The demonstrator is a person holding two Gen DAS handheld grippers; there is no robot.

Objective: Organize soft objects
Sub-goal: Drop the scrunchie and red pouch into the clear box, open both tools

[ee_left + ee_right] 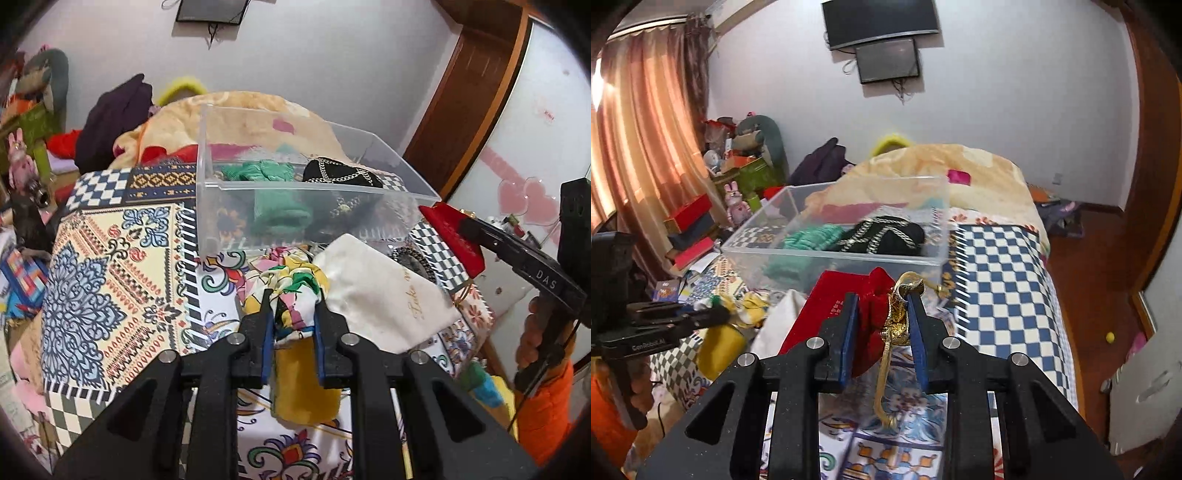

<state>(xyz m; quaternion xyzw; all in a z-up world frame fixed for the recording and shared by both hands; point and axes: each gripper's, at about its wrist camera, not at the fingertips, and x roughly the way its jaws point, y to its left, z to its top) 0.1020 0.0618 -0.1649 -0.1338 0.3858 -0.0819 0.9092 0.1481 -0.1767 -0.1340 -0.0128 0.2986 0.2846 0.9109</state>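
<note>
White letters "DAS" run along the black arm of the right tongs [448, 236] as seen from the left wrist, and "GenRobot.AI" is printed on the body of the left tongs [720, 314] as seen from the right wrist. The flat cream fabric pouch [384, 295] carries gold script, too slanted to read fully. The red velvet drawstring pouch [849, 314] bears small gold lettering near the left pad, too small to read.

The left tongs [293, 314] are pinching the flowered satin scrunchie in yellow, pink and green [288, 291]; the bunched cloth fills the narrow gap between the blue pads. A yellow plush piece [304, 384] hangs or lies directly under it. The cream pouch touches the scrunchie's right side.

The right tongs [882, 306] are pinching the red velvet pouch at its gathered neck, with the gold cord and tassel [890, 354] trailing down between the fingers.

Just beyond both stands the clear plastic storage bin [207, 206] on the patterned bedspread [103, 266], holding a green knitted item [277, 199] and a black item with chain pattern [340, 173].
</note>
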